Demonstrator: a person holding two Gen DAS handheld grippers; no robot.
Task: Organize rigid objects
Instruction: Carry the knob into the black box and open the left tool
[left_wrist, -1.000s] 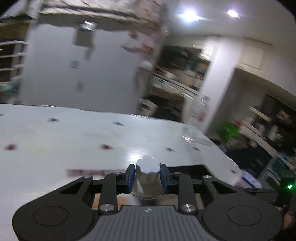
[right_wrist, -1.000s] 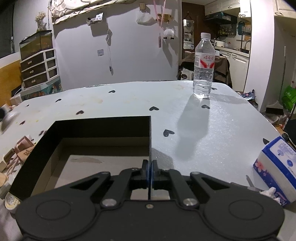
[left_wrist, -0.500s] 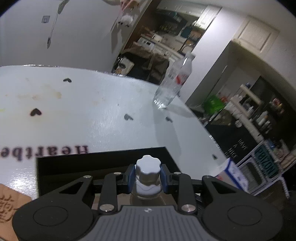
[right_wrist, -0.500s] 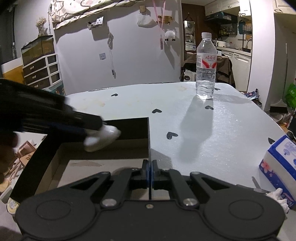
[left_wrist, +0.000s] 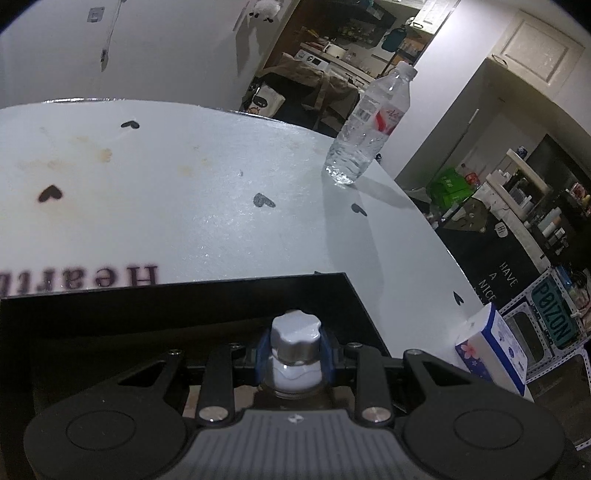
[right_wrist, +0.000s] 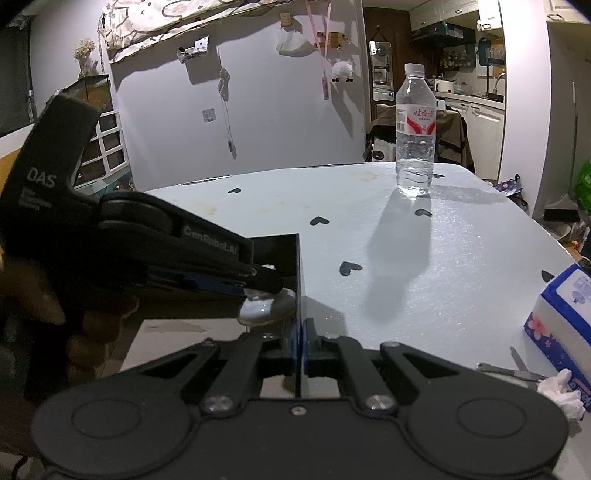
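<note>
Carried over the box (left_wrist: 354, 291), capped jar (left_wrist: 295, 334) sits between left fingers (left_wrist: 263, 350).

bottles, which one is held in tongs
The small white-capped bottle clamped in the left tongs over the black box. The clear water bottle stands free on the table.

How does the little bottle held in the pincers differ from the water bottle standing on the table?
The small bottle is clamped in the left gripper above the black box; the water bottle stands free on the table, untouched. The small bottle has a knobbly grey-white cap and looks stubby; the water bottle is tall, clear, red-labelled, with a plain white cap. Both are capped.
</note>
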